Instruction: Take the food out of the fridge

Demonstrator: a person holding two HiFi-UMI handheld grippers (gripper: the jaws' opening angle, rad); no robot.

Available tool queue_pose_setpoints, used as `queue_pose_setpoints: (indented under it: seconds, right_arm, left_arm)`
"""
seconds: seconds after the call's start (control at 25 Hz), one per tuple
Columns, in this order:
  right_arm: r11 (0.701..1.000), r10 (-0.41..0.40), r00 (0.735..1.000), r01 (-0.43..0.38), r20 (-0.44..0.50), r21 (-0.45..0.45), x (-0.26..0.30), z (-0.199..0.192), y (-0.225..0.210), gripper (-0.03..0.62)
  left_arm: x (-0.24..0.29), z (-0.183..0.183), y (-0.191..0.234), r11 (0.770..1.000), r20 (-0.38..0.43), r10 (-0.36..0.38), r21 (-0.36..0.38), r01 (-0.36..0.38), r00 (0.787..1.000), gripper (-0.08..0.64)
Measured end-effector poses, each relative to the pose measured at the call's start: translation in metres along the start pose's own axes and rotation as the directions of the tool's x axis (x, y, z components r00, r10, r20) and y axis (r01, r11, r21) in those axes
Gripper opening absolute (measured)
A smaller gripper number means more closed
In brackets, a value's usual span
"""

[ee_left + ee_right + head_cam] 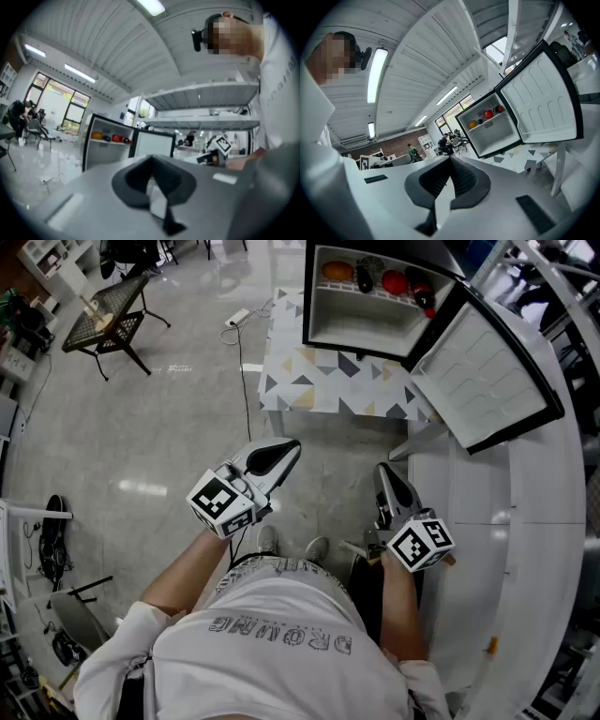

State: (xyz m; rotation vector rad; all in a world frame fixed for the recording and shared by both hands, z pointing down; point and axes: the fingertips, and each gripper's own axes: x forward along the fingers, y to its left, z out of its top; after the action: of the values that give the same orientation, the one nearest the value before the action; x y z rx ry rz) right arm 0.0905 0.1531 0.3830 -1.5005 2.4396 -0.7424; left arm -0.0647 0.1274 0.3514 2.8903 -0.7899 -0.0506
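head view: my left claw (pixel 289 450) and right claw (pixel 382 471) are both held out low in front of me, above the floor. the fridge (pixel 375 329) stands on the patterned table (pixel 319 385) ahead, its door (pixel 478 381) swung wide to the right. the food (pixel 395 282) sits in a row on the fridge's upper shelf: an orange piece (pixel 337 271) at the left end, a dark piece and then red ones toward the right. both claws are well apart from the fridge, with bare floor between us, and neither reaches the table edge. each claw's two jaws lie together.

left gripper view: the left claw (pixel 151 159) has its jaws closed tip to tip with nothing between them. the fridge (pixel 101 150) shows beyond and to the left of the tips, and the food (pixel 114 138) is a small coloured row on its shelf, far off. the right claw's marker cube (pixel 221 144) shows off to the right.

right gripper view: the right claw (pixel 451 158) is likewise closed on nothing, jaws meeting at the tip. the open fridge (pixel 497 136) stands above and to the right of the tips, well ahead. i see the orange piece (pixel 472 124) and a red piece (pixel 488 114) on the shelf, and the door (pixel 539 103) hangs open on the right.
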Motion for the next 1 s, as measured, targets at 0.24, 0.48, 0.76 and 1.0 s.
queue_pose_setpoints:
  seconds: [0.24,0.48,0.76,1.0]
  right_arm:
    - [1.000,0.002,1.000,-0.002,-0.010,-0.007,0.000,-0.001,-0.006,-0.009]
    - [0.999,0.012,1.000,-0.013,-0.007,-0.046,0.000,0.003,-0.006,-0.009]
    - [0.996,0.026,0.999,-0.028,-0.028,-0.083,-0.005,0.002,-0.012,-0.009]
    - [0.994,0.051,0.998,-0.055,-0.043,-0.093,-0.018,0.004,-0.024,-0.009]
  left_arm:
    - [0.006,-0.001,-0.002,1.000,0.000,0.002,0.000,-0.002,1.000,0.008]
    - [0.010,-0.004,-0.004,1.000,-0.001,0.012,-0.002,-0.012,1.000,0.008]
    - [0.018,-0.011,-0.016,1.000,-0.007,0.031,-0.002,-0.031,0.999,0.008]
    - [0.026,-0.015,-0.029,0.998,0.005,0.066,0.003,-0.066,0.998,0.008]
